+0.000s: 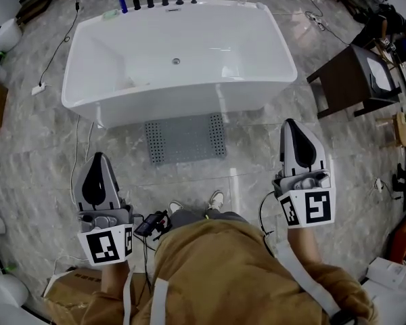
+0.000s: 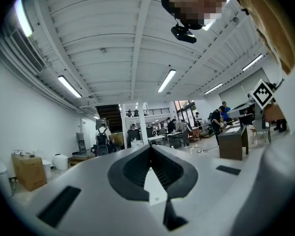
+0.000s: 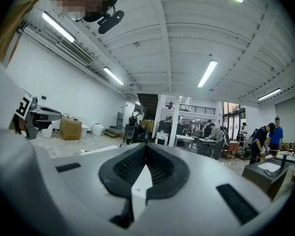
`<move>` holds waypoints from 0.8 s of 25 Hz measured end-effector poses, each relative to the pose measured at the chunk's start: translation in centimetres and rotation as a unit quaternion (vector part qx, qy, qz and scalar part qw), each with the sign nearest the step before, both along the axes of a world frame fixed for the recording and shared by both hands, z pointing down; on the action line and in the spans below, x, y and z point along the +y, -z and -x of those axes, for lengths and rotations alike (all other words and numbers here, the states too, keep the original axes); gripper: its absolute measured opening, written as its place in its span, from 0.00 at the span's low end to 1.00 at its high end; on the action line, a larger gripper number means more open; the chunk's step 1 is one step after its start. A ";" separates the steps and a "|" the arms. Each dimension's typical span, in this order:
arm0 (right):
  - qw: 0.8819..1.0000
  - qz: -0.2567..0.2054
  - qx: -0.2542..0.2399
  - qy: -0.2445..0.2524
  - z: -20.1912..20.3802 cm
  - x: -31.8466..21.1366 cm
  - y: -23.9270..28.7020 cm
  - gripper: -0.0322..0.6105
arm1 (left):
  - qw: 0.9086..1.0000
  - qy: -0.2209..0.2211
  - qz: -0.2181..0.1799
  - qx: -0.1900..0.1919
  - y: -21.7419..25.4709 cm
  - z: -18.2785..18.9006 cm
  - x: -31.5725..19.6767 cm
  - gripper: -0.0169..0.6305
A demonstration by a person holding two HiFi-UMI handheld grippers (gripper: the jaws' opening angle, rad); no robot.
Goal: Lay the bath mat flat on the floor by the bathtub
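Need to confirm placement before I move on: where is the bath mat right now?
Head view, centre: the grey bath mat lies flat on the floor against the bathtub's near wall, just ahead of the person's shoes.

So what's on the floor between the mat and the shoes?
Nothing, just bare floor tiles, as the head view shows. The mat lies by the bathtub, and the shoes stand back from it.

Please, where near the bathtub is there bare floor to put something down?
Bare floor: right of the bath mat, bordered by the bathtub and the dark side table; also the strip between mat and shoes. Left of the mat a cable crosses. Crowded: the cardboard box corner.
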State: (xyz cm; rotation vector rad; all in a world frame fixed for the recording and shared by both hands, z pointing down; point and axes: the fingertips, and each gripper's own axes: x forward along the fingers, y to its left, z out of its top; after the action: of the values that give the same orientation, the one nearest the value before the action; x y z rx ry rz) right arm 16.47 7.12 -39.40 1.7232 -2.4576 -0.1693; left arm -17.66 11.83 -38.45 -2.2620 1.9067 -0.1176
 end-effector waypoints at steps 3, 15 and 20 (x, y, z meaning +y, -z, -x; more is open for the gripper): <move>1.000 0.008 0.002 -0.001 0.0 0.1 -0.8 0.06 | 1.000 0.003 0.001 -0.002 -0.3 0.2 -0.1 0.03; 1.000 0.011 0.011 -0.003 0.7 -0.4 -0.9 0.06 | 1.000 0.014 0.007 -0.004 -0.2 1.4 0.0 0.03; 1.000 0.013 0.012 0.001 1.1 -0.6 -1.0 0.06 | 1.000 0.017 0.010 0.000 -0.4 1.7 0.0 0.03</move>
State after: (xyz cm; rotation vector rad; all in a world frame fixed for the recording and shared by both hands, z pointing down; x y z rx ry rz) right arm 15.36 6.55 -38.37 1.6997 -2.4334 -0.1570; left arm -19.39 11.85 -38.01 -2.2430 1.9527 -0.1431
